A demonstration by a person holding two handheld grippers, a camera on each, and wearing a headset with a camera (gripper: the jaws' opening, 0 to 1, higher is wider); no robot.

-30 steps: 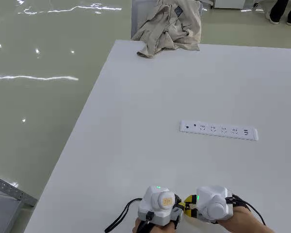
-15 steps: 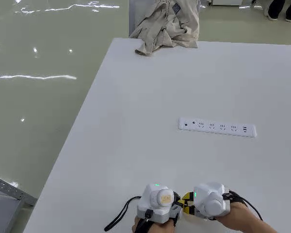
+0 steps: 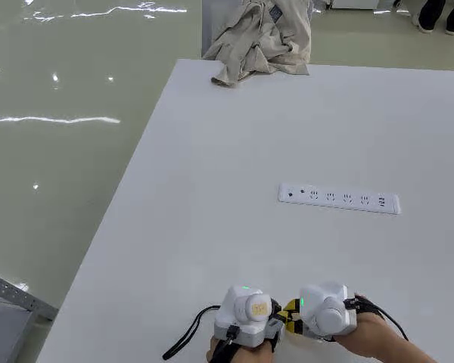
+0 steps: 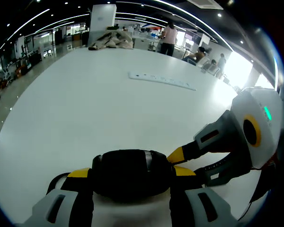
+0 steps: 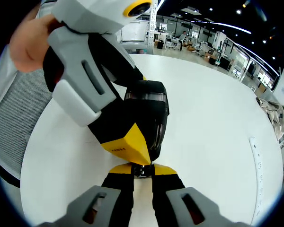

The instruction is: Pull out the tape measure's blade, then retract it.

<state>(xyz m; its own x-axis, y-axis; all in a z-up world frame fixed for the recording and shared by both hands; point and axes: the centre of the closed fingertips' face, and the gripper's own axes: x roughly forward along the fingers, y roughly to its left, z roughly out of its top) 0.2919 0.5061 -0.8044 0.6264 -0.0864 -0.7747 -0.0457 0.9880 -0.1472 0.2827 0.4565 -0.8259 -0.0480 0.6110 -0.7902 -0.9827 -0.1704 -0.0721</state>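
The tape measure (image 5: 149, 113) (rigid case; blade likely thin, springy) is being clamped over the counter (image 3: 234, 151) by the left hand-held gripper (image 4: 131, 176); its blade tip (image 5: 142, 173) is being pinched by the right hand-held gripper (image 4: 179, 162).

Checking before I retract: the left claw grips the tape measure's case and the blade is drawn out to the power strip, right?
No. The left claw grips the tape measure's case, but the blade is not drawn out: the right gripper view shows the right claw pinching its tip at the case.
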